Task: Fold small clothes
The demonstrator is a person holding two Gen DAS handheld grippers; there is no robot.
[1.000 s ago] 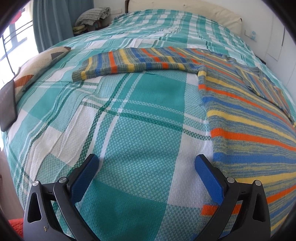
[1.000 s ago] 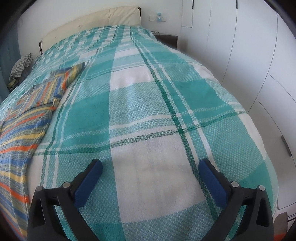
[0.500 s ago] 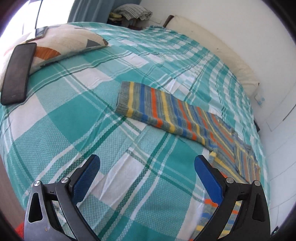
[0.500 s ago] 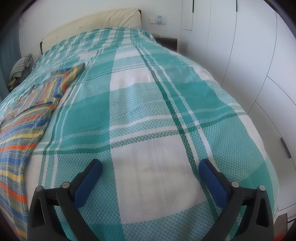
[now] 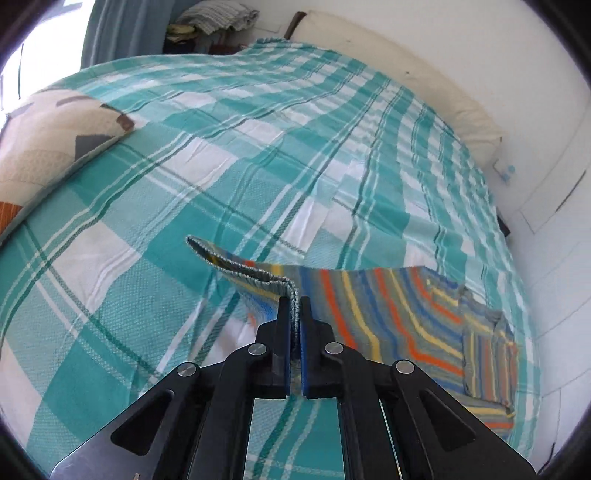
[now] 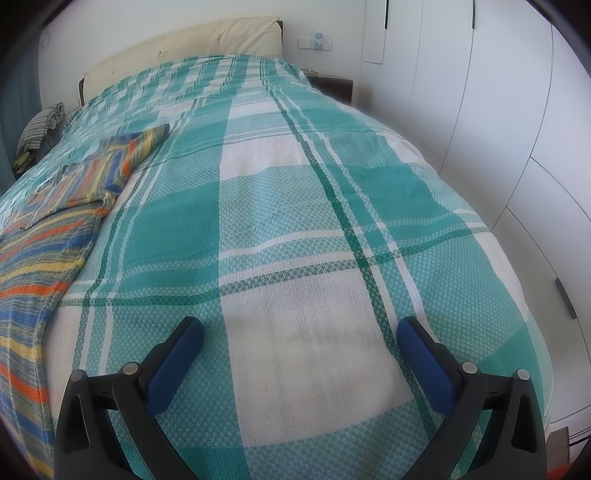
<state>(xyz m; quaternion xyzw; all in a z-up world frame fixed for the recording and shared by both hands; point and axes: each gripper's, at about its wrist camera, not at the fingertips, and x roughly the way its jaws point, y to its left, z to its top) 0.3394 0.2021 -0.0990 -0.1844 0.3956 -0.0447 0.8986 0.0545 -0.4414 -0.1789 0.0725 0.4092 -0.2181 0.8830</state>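
Note:
A striped knit sweater (image 5: 388,314) in grey, blue, orange and yellow lies on the teal plaid bedspread (image 5: 221,166). My left gripper (image 5: 294,306) is shut on the cuff end of its sleeve, and the ribbed cuff edge (image 5: 229,264) curls up off the bed to the left of the jaws. In the right wrist view the sweater (image 6: 48,236) lies flat along the left side. My right gripper (image 6: 299,332) hangs open over bare bedspread (image 6: 295,221), holding nothing, well to the right of the sweater.
A patterned cream cushion (image 5: 48,147) lies at the bed's left edge. The cream headboard (image 5: 388,62) stands at the far end, with folded cloths (image 5: 218,16) on a side table. White wardrobe doors (image 6: 498,129) run close along the bed's right side.
My left gripper has swung toward the sleeve, shut on its cuff and lifted it off the bedspread. The right gripper has stayed put and open.

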